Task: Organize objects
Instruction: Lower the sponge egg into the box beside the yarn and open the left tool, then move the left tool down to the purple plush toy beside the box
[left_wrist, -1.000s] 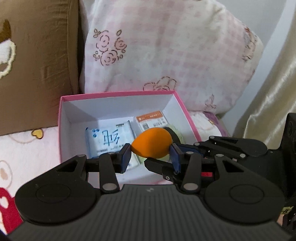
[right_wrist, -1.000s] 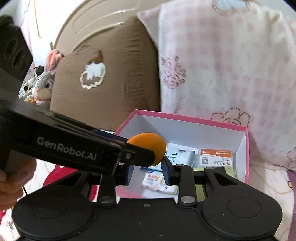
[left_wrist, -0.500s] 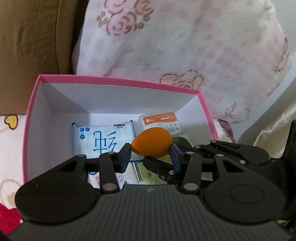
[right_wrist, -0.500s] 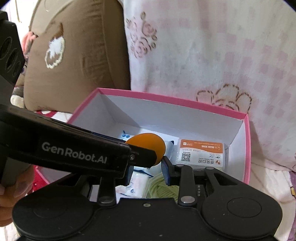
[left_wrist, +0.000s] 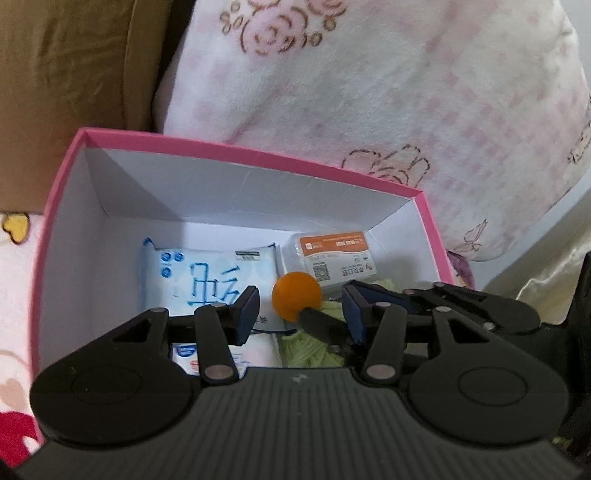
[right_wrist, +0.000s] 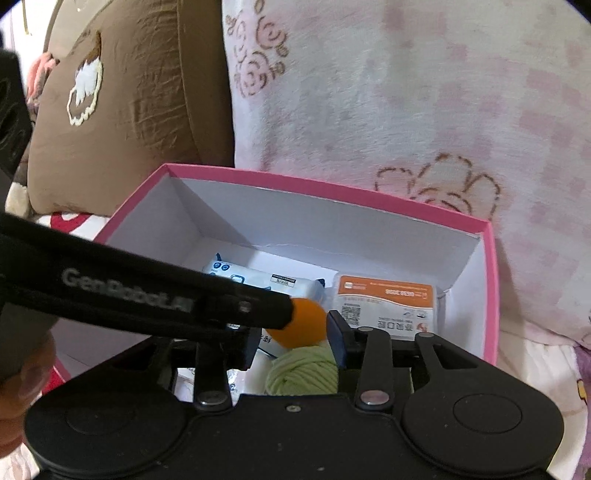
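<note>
An orange egg-shaped sponge (left_wrist: 296, 301) drops free between the parted fingers of my left gripper (left_wrist: 300, 310), above the open pink box (left_wrist: 236, 155). It also shows in the right wrist view (right_wrist: 304, 325). My right gripper (right_wrist: 291, 338) is open too, its fingers on either side of the sponge over the box (right_wrist: 332, 188), and the left gripper's black finger (right_wrist: 147, 299) crosses in front. In the box lie a blue-and-white tissue pack (left_wrist: 199, 277), an orange-labelled packet (left_wrist: 332, 254) and pale green yarn (right_wrist: 306, 373).
The box sits on a bed with a patterned sheet. A pink-and-white floral pillow (left_wrist: 369, 92) and a brown cushion (left_wrist: 74, 74) stand right behind it. A beige curtain (left_wrist: 554, 266) hangs at the right.
Both grippers moved forward and down over the box. The left gripper's jaws opened and let go of the orange sponge, which now sits lower between them.
</note>
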